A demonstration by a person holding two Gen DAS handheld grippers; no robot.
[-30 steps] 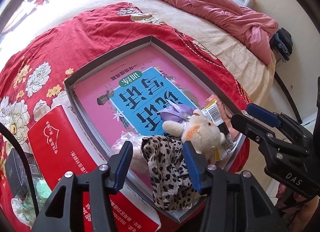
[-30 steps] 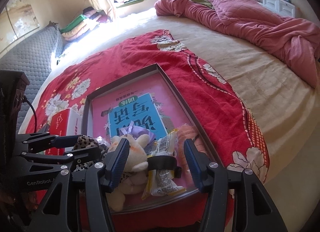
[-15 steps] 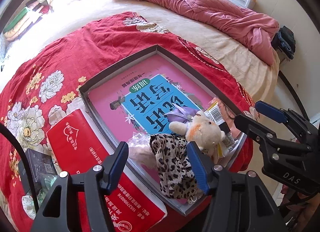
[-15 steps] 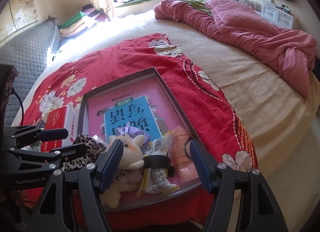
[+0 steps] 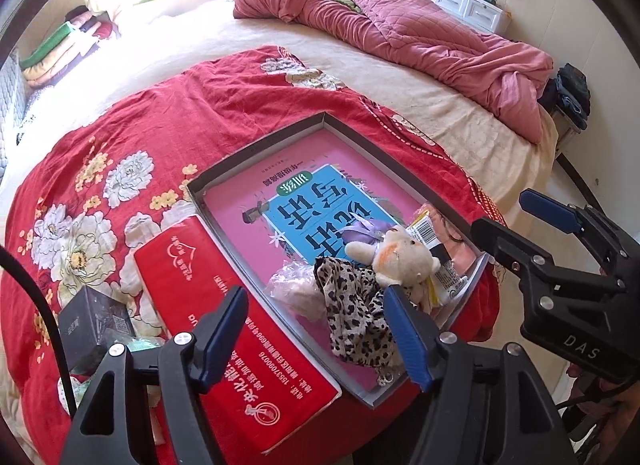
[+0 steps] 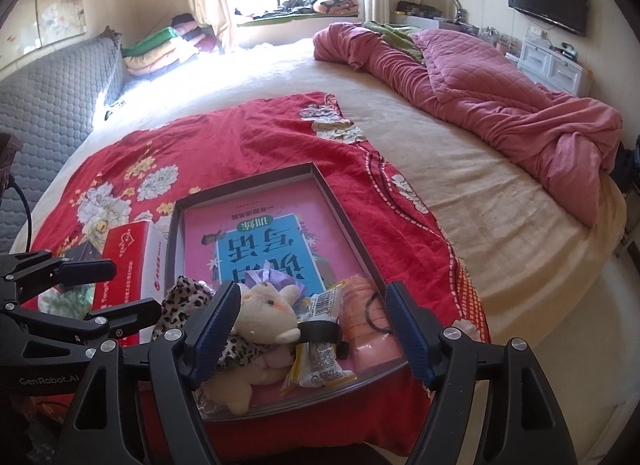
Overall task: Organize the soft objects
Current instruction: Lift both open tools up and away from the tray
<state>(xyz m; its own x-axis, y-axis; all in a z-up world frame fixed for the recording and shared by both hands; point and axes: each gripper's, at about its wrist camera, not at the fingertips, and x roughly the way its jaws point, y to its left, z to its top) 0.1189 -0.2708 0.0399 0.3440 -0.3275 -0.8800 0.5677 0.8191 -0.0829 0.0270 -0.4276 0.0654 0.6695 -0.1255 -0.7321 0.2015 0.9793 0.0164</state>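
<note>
- While both jaws are opening with nothing between them, left gripper [image 5: 316,335] and right gripper [image 6: 310,329] hover above the tray [image 6: 340,205], so this looks like release.
- Leopard cloth [image 5: 356,317] and plush toy [image 6: 260,321] lie at the tray's near end on the bed [image 6: 500,225].
- Next probably: pick another soft item.

Bed cover: you had a red floral blanket [image 5: 132,137] spread over the bed.
Quilt: a pink quilt [image 6: 492,105] lay bunched at the far side.
Wall: you faced a television [image 6: 546,9] above white drawers [image 6: 554,67].
</note>
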